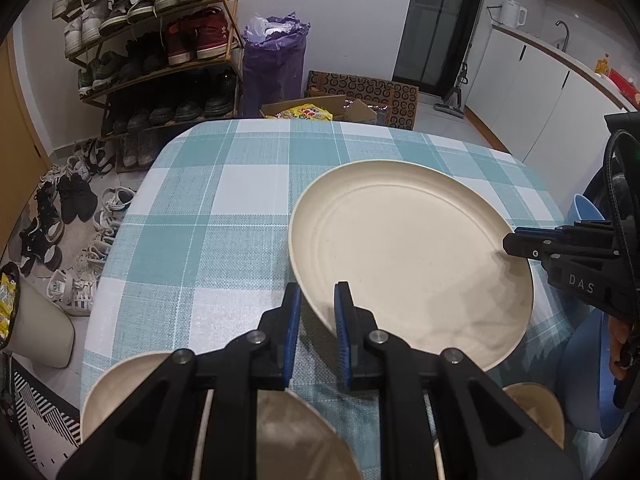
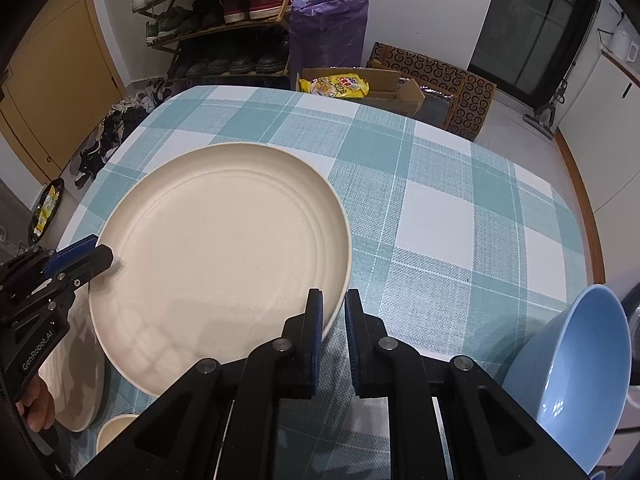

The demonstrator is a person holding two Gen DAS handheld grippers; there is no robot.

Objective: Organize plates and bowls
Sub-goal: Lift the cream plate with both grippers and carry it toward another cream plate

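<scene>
Best lifted level, both sides together. Left gripper [image 1: 317,308] fingers narrowly parted, straddling the near rim of the large cream plate [image 1: 404,256], apparently pinching it. Right gripper [image 2: 333,316] likewise astride the opposite rim. Beyond the fingers, plate over checked worktop [image 2: 460,184]; blue bowl [image 2: 572,372] right.

1. Three cream plates: one large [image 1: 408,256], two smaller [image 1: 120,384] [image 1: 296,436].
2. One blue bowl [image 2: 576,364].
3. One small cream bowl [image 1: 536,408].
4. Two grippers: left [image 1: 318,300], right [image 2: 334,308].
</scene>
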